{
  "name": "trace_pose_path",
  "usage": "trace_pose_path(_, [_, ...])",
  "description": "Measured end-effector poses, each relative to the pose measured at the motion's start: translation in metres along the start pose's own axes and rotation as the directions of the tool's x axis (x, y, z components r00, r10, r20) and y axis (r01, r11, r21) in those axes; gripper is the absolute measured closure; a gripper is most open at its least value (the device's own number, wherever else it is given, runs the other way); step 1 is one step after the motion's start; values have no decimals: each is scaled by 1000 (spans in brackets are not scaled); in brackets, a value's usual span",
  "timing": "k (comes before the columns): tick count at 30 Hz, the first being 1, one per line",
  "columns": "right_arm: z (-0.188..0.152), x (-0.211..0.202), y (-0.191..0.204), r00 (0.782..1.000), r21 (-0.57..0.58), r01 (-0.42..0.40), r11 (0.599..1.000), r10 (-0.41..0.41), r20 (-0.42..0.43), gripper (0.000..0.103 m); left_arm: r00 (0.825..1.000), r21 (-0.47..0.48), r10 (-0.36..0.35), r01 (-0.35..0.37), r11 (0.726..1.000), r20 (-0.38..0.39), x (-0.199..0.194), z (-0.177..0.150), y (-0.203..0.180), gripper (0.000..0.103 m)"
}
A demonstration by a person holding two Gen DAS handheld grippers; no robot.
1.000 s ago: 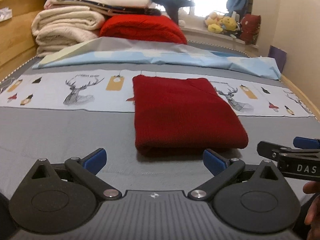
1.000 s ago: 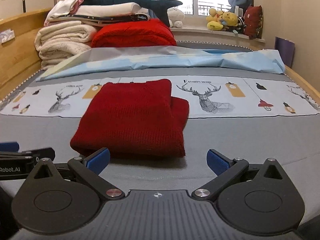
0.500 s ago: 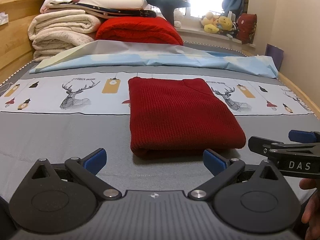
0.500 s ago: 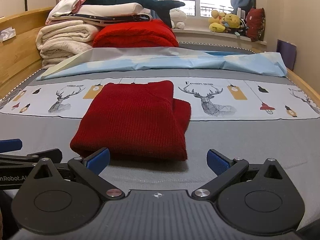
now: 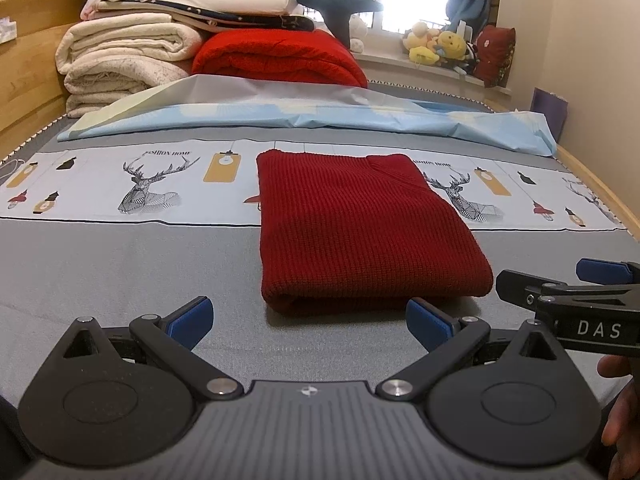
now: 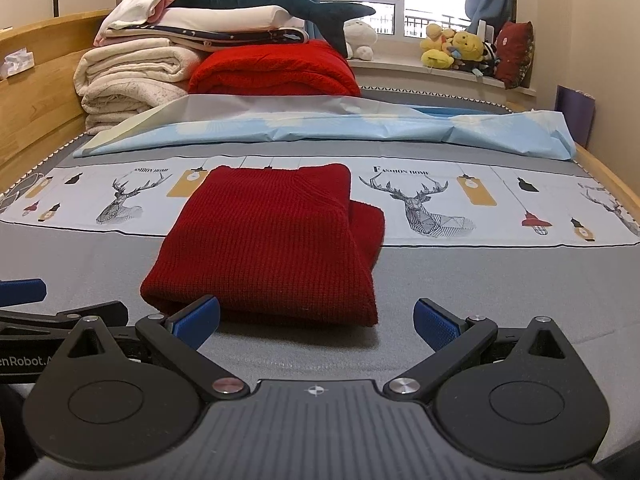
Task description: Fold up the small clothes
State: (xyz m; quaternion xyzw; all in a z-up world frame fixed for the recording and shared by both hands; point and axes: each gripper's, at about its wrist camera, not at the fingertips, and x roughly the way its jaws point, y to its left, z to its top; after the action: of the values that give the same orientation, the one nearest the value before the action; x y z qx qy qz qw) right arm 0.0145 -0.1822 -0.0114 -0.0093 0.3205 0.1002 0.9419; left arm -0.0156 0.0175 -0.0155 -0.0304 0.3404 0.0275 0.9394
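1. On the grey bed sheet [image 5: 120, 264]: one dark red knitted sweater [image 5: 360, 228], folded into a flat rectangle. Its far end lies over a white printed band with deer drawings [image 5: 152, 184]; its near folded edge rests on plain grey. From the right wrist view, a second folded layer sticks out along the sweater's right side [image 6: 366, 224].
2. Left gripper [image 5: 308, 320]: jaws spread wide, holding nothing. Blue pads [image 5: 192, 316] sit just short of the sweater's near edge, not touching it.
3. Right gripper [image 6: 316, 322]: jaws spread wide, holding nothing. Its left pad [image 6: 200, 316] overlaps the sweater's near edge in the picture; contact cannot be told.
4. Both grippers lie side by side, each showing at the edge of the other's view. Part of a hand [image 5: 620, 412] shows at the lower right of the left wrist view.
5. Beyond the sweater: a pale blue sheet [image 6: 320, 128] lying crumpled across the bed.
6. At the head end: a stack of cream blankets [image 6: 132, 76], a bright red folded blanket [image 6: 276, 70], and a dark teal plush shark [image 6: 280, 0] on top.
7. On the window sill: several plush toys [image 6: 452, 50] and a dark red cushion [image 6: 516, 54].
8. Left side: wooden bed frame [image 6: 36, 92].
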Motion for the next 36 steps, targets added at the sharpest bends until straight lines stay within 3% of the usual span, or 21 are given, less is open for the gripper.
trace_pose_path(36, [0,0,2,1000,-14,9,1000,-9,7,1,1000,-6,-5,5,1000,-6,3,0,1,0])
